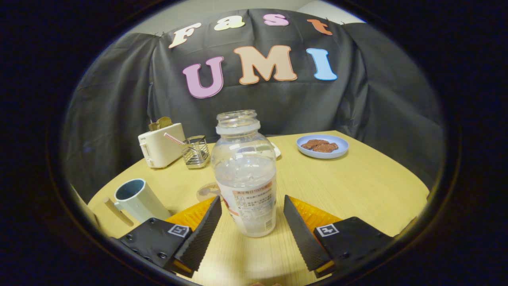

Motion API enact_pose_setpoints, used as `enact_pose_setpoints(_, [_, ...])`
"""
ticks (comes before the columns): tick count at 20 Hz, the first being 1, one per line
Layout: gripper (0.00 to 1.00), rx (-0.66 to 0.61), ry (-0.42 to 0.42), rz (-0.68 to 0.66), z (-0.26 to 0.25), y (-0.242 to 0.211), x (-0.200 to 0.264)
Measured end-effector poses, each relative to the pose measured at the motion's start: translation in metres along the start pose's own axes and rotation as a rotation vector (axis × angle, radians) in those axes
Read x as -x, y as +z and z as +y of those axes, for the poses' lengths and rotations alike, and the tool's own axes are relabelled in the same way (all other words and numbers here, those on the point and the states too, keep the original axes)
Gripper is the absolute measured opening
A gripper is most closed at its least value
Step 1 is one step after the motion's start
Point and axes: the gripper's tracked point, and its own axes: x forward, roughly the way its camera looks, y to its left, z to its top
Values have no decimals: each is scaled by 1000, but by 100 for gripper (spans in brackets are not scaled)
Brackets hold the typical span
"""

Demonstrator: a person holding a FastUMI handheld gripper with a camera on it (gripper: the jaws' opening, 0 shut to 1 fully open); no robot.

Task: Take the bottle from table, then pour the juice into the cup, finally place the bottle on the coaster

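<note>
I had the gripper (251, 222) spread wide, its fingers flanking the bottle (245, 174) without touching it. The bottle stood upright on the table (357, 186) squarely between them, uncapped, its long axis vertical, so closing should catch its lower body.

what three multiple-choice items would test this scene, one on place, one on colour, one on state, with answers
1. Where is the bottle?
A. between the open jaws of the gripper
B. on the blue plate
C. inside the cup

2. What colour is the plate holding the brown cookies?
A. red
B. light blue
C. black

3. What state is the bottle in?
A. lying down, capped
B. upright, cap off
C. tipped over the cup

Answers: 1 A, a finger stands at each side, gaps visible. 2 B, its rim is pale blue. 3 B, it stands on the table with its mouth open.
</note>
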Motion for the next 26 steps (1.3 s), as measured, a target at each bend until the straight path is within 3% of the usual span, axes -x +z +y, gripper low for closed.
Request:
enact_pose_setpoints(16, [96, -56, 0, -25, 4, -2, -39])
enact_pose_setpoints(26, [81, -63, -63, -79, -6, 13, -32])
